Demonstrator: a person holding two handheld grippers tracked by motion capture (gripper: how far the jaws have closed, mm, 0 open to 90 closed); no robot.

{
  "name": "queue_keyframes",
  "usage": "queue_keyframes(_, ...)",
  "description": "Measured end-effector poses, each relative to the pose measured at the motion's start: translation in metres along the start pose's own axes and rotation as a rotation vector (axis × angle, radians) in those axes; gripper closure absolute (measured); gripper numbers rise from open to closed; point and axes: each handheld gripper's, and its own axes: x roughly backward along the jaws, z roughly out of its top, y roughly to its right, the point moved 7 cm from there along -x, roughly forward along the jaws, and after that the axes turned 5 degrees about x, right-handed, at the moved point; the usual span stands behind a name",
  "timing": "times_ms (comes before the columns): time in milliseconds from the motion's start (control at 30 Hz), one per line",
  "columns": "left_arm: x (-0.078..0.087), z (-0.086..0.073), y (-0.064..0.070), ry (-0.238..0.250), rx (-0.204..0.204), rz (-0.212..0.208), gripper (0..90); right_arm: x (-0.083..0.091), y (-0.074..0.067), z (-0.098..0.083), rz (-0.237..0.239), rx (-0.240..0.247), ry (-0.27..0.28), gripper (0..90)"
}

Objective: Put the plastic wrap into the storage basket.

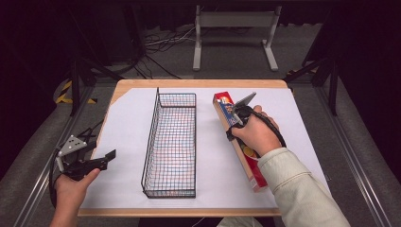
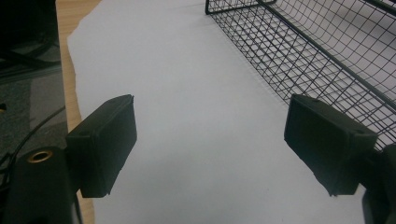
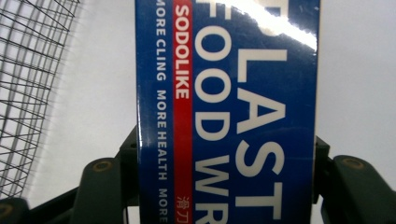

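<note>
A long blue and red plastic food wrap box [image 1: 251, 171] lies lengthwise on the white sheet, right of the wire basket. My right gripper [image 1: 235, 118] comes down on its middle, shut across the box's width. In the right gripper view the box [image 3: 224, 93] sits between the two jaws, which press on its long sides at the right gripper [image 3: 225, 156]. My left gripper [image 1: 108, 160] hovers at the table's left front edge, open and holding nothing. In the left gripper view the left gripper [image 2: 210, 140] has only white paper between its wide-apart jaws.
A long black wire basket [image 1: 150, 137] stands mid-table with nothing in it; its near corner [image 2: 299, 56] lies just right of the left gripper. A white sheet [image 1: 127, 123] covers the wooden table [image 1: 189, 212]. Cables and a grey stand [image 1: 234, 21] sit on the floor beyond.
</note>
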Motion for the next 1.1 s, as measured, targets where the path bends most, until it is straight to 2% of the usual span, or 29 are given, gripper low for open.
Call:
queue_keyframes(233,0.001,0.001,0.001,0.005,0.005,-0.005,17.7,0.012,-0.005,0.007,-0.015,-0.029,0.004,39.8)
queue_keyframes(333,0.002,0.002,0.001,0.010,0.006,-0.007,17.7,0.016,-0.010,0.010,-0.017,-0.061,0.009,39.7)
queue_keyframes(367,0.002,0.003,0.001,0.014,0.006,-0.006,17.7,0.018,-0.013,0.012,-0.013,-0.103,0.011,39.6)
queue_keyframes(400,0.003,0.003,0.001,0.015,0.006,-0.006,17.7,0.020,-0.016,0.014,-0.011,-0.170,0.009,39.6)
queue_keyframes(467,0.003,0.003,0.001,0.015,0.006,-0.006,17.8,0.024,-0.021,0.017,-0.001,-0.209,0.009,39.6)
queue_keyframes(600,0.003,0.005,0.000,0.024,0.010,-0.011,17.8,0.029,-0.029,0.023,-0.001,-0.211,0.014,39.6)
queue_keyframes(733,0.004,0.005,0.000,0.026,0.012,-0.013,17.8,0.032,-0.037,0.029,-0.022,-0.216,0.014,39.5)
queue_keyframes(900,0.004,0.006,0.000,0.028,0.016,-0.015,17.8,0.036,-0.048,0.037,-0.015,-0.232,0.021,39.5)
queue_keyframes(1000,0.002,0.006,0.001,0.024,0.018,-0.017,17.8,0.039,-0.055,0.042,0.009,-0.250,0.021,39.4)
queue_keyframes(1100,0.000,0.005,0.002,0.017,0.004,-0.017,17.9,0.039,-0.062,0.046,0.023,-0.269,0.022,39.4)
